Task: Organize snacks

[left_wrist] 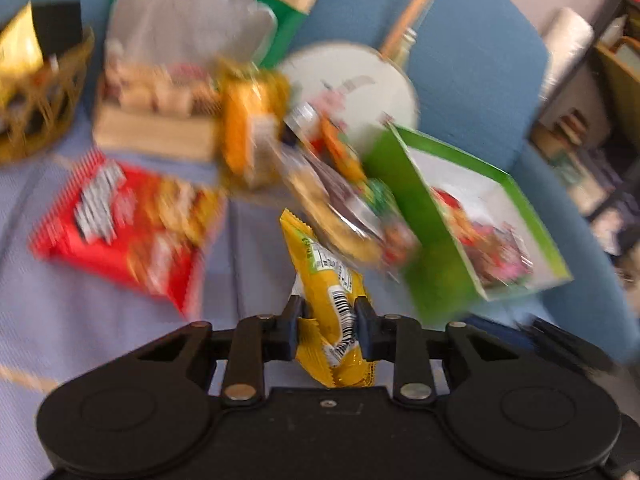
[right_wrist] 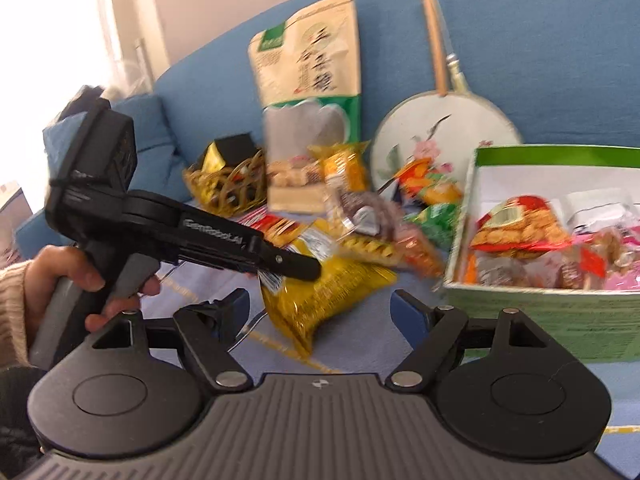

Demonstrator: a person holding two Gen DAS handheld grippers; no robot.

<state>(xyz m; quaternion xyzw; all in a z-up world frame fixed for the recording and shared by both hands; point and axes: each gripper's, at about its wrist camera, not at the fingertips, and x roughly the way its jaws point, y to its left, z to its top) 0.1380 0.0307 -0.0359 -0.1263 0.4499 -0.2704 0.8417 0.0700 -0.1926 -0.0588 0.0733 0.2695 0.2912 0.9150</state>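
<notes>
Nearest my left camera, the left gripper [left_wrist: 329, 326] has its jaws pinching a yellow snack packet [left_wrist: 334, 300], the pads pressed against the crinkled wrapper at its barcode end while the rest of the packet sticks up and away from me. From the right wrist view I see the same packet [right_wrist: 320, 300] lying low over the pale blue cushion [right_wrist: 208, 280], with the left gripper [right_wrist: 292, 264] reaching in from the left and a hand [right_wrist: 68, 280] in a cream knit sleeve around its grey handle. My right gripper [right_wrist: 320, 312] sits just on the near side of that packet with its jaws spread wide and nothing between the blue pads. To the left in the left wrist view a red snack bag [left_wrist: 124, 228] lies flat on the cushion. To the right stands a green box [right_wrist: 548, 304], tilted in the left camera, already holding several packets. Beyond the yellow packet a loose heap of snacks [right_wrist: 372, 216] is piled, though blur keeps me from telling them apart. Farther back a tall green and cream bag [right_wrist: 308, 92] leans on the blue sofa back [right_wrist: 540, 40], a woven gold basket [right_wrist: 228, 188] sits to its left, and a round painted fan [right_wrist: 444, 128] with a wooden handle rests to its right.
</notes>
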